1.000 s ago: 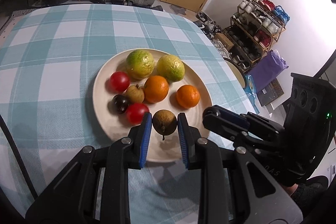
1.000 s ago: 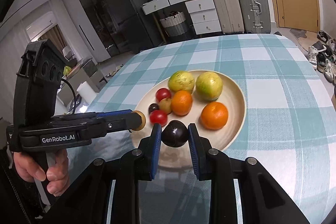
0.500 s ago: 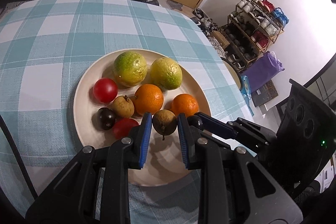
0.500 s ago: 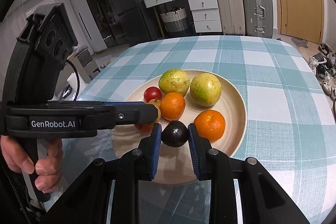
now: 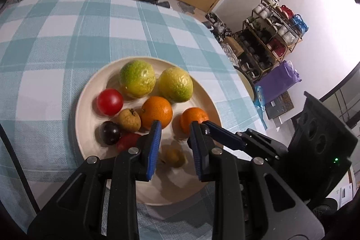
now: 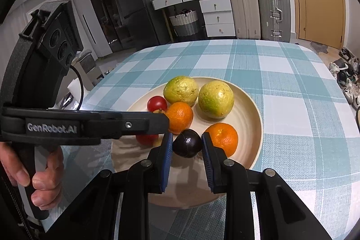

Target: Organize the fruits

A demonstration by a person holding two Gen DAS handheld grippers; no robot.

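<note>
While clamped, glossy dark plum [image 6: 187, 143] shows seams.

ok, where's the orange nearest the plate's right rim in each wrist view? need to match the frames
Left wrist: the orange sits right of centre on the plate, just past the left gripper, partly behind its right fingertip.
Right wrist: the orange sits right of the dark plum that the right gripper holds.
Shared landmark: the two green-yellow fruits at the plate's far side.

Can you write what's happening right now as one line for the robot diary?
left gripper: open, small brown fruit blurred below jaws, over plate | right gripper: shut on dark plum above plate
</note>
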